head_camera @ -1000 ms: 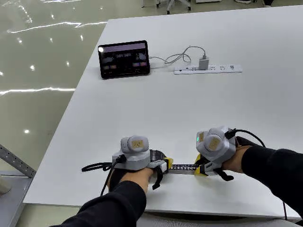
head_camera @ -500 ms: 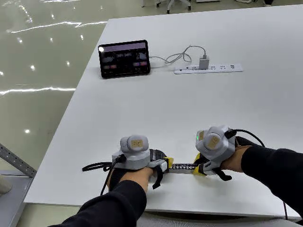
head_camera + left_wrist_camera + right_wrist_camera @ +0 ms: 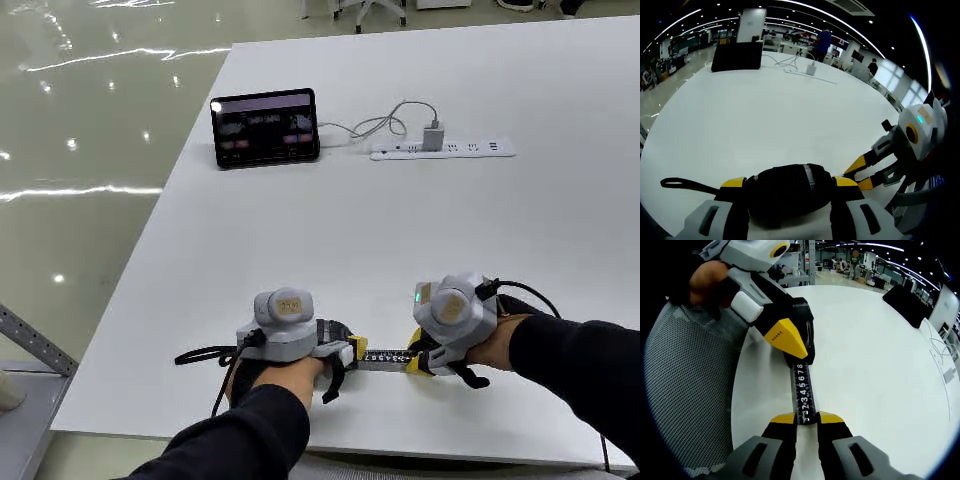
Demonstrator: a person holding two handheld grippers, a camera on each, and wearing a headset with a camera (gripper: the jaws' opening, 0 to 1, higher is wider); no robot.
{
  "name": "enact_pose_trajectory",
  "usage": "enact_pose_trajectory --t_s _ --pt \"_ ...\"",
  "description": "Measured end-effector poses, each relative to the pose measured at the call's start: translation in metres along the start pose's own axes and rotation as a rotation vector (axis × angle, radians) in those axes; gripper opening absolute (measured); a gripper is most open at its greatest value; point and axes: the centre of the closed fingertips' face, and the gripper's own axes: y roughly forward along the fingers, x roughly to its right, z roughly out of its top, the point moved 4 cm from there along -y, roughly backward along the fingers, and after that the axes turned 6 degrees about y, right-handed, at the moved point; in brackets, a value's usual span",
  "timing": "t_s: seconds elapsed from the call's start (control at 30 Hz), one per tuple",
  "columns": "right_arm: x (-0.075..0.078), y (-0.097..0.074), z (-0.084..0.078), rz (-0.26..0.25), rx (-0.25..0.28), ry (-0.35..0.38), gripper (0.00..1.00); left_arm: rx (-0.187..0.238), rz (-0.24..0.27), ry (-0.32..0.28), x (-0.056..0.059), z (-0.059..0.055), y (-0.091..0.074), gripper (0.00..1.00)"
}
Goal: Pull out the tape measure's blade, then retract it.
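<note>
You wear black long sleeves (image 3: pixel 250 435). Your left gripper (image 3: pixel 350 347) and right gripper (image 3: pixel 413 362) have rounded grey housings (image 3: pixel 283 325) with tan square labels (image 3: pixel 290 305), yellow-tipped black jaws and trailing black cables (image 3: pixel 205 353). The right one shows a green light (image 3: pixel 417 292) on its side facing the tablet (image 3: pixel 265 127).

A big white table (image 3: pixel 400 230); a dark tablet (image 3: pixel 265 127) stands at its far left; a white power strip (image 3: pixel 443 149) lies beside that, a charger (image 3: pixel 433 137) plugged in; the black tape measure (image 3: pixel 790 190) sits by the near edge, blade (image 3: pixel 801 390) out a little.
</note>
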Motion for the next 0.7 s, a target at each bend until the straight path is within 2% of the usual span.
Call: enact_pose_trajectory --t_s 0.27,0.4,0.5,0.53,0.7 --pt "-0.0001 -0.0009 0.0000 -0.002 0.001 -0.004 0.11 0.010 -0.007 -0.003 -0.0007 -0.0002 -0.0010 0.61" --pt "-0.0022 -0.0019 -0.0018 0.001 0.018 -0.002 0.11 0.008 -0.016 0.003 -0.0006 -0.0004 -0.0008 0.61" --pt "-0.0010 -0.0015 -0.0008 -0.008 0.037 -0.042 0.11 0.005 -0.017 0.008 -0.0005 -0.0008 -0.0016 0.61" --pt "0.0004 -0.0019 0.0000 -0.017 0.043 -0.063 0.12 0.005 -0.017 -0.016 -0.0011 -0.0009 -0.0020 0.61" --pt "-0.0015 -0.0026 -0.0010 -0.014 0.054 -0.046 0.11 0.003 -0.011 0.017 0.0006 -0.0012 -0.0006 0.61"
